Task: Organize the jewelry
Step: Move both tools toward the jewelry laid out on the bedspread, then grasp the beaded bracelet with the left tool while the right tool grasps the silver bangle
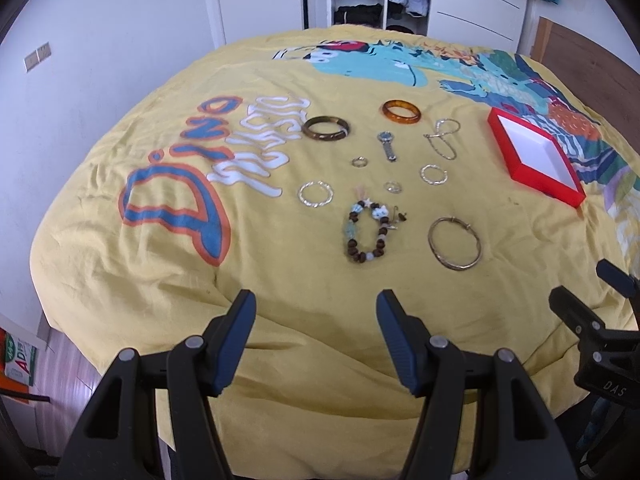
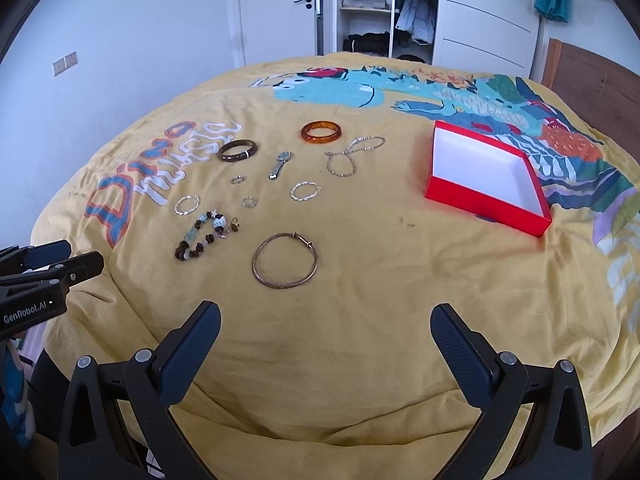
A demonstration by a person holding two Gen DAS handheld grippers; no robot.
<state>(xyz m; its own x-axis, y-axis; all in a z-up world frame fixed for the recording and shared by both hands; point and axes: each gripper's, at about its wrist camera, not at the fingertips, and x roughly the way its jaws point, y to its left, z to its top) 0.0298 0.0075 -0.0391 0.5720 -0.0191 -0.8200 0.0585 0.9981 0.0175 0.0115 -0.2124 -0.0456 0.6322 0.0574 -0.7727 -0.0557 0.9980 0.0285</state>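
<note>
Jewelry lies spread on a yellow printed bedspread (image 1: 140, 272). There is an amber bangle (image 1: 401, 111), a dark brown bangle (image 1: 325, 128), a small watch (image 1: 387, 145), a silver chain (image 1: 442, 138), a beaded bracelet (image 1: 366, 236), a thin metal bangle (image 1: 455, 248), silver hoops (image 1: 315, 193) and small rings (image 1: 359, 162). An empty red box with a white inside (image 2: 478, 164) sits to the right. My left gripper (image 1: 316, 320) is open and empty, short of the beaded bracelet. My right gripper (image 2: 326, 332) is open and empty, short of the thin bangle (image 2: 285, 266).
The bed edge drops off on the left, with floor and a white wall beyond. An open wardrobe (image 2: 384, 8) and a door stand behind the bed. A wooden headboard (image 2: 592, 80) is at the right. Each gripper shows at the edge of the other's view.
</note>
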